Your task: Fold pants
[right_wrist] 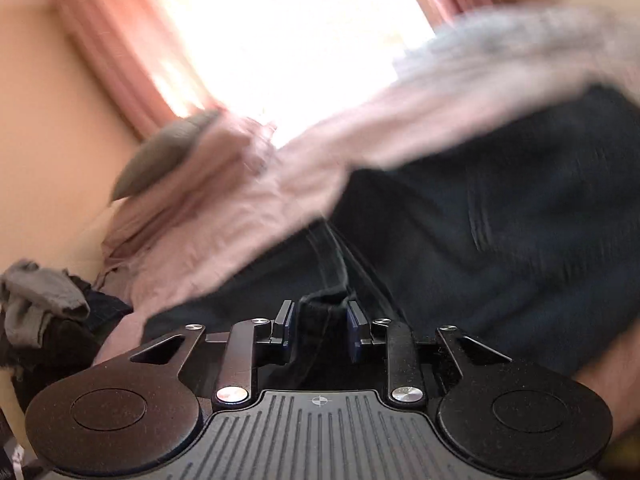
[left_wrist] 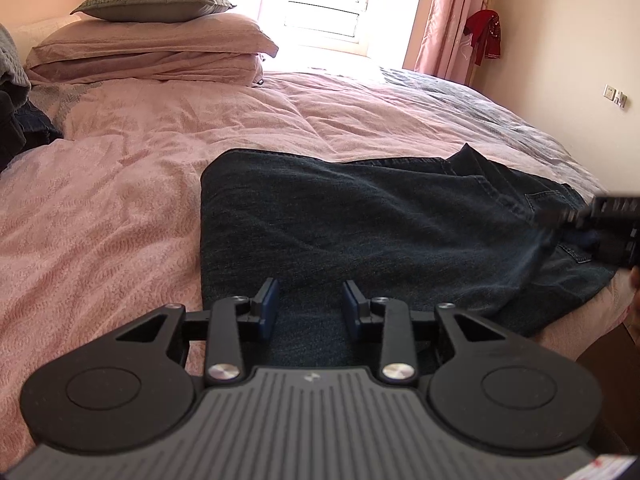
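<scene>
Dark jeans (left_wrist: 380,236) lie folded on the pink bedspread (left_wrist: 120,208), near the bed's right edge, with the fold line at their left end. The left gripper (left_wrist: 310,300) hovers over the near edge of the denim, its blue pads (left_wrist: 269,300) spread apart with nothing between them. Over on the right, the right gripper (right_wrist: 320,324) shows a bunched ridge of denim between its pads; whether they clamp it or only flank it, I cannot tell through the blur. In the left view that gripper is a smeared dark shape at the waist end. Stacked pillows (left_wrist: 152,48) sit at the head of the bed, below pink curtains (left_wrist: 444,16).
</scene>
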